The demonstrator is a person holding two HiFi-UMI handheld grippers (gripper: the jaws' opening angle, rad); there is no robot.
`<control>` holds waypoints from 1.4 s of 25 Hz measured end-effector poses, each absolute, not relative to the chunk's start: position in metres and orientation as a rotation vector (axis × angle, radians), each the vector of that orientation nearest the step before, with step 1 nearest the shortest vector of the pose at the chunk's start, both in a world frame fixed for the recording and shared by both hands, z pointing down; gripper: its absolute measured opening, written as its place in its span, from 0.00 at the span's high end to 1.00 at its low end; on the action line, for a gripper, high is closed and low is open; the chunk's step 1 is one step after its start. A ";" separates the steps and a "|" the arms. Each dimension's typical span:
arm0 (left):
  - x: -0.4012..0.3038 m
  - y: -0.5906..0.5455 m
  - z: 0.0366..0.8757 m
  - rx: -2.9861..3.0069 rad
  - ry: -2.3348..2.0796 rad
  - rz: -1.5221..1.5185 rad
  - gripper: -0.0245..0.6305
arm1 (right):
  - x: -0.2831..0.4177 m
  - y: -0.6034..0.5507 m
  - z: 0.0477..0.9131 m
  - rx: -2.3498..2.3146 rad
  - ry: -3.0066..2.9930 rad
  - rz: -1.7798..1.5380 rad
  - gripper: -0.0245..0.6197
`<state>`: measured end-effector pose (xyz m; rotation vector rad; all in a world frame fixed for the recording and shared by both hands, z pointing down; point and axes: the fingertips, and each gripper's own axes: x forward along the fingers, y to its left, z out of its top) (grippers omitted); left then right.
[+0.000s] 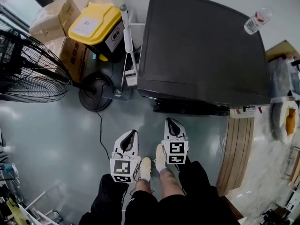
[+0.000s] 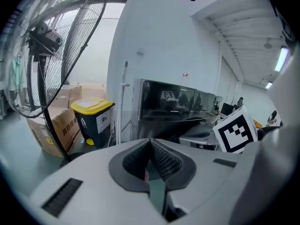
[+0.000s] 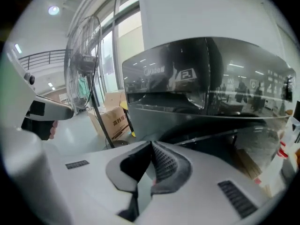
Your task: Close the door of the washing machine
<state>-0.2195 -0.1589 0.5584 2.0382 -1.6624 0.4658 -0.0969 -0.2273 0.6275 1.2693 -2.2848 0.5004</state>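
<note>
Seen from above, the washing machine (image 1: 201,46) hides its front, so its door probably sits unseen.

Midea on washing machine (image 3: 197,86), Chinese characters on box (image 3: 115,121)

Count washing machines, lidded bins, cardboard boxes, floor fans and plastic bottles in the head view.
Washing machine: 1
Yellow-lidded bin: 1
Cardboard boxes: 2
Floor fan: 1
Plastic bottle: 1
Total: 6
</note>
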 end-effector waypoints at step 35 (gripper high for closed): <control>-0.123 -0.009 0.190 2.596 -1.583 0.281 0.92 | 0.042 -0.013 0.195 1.734 -2.465 0.090 0.94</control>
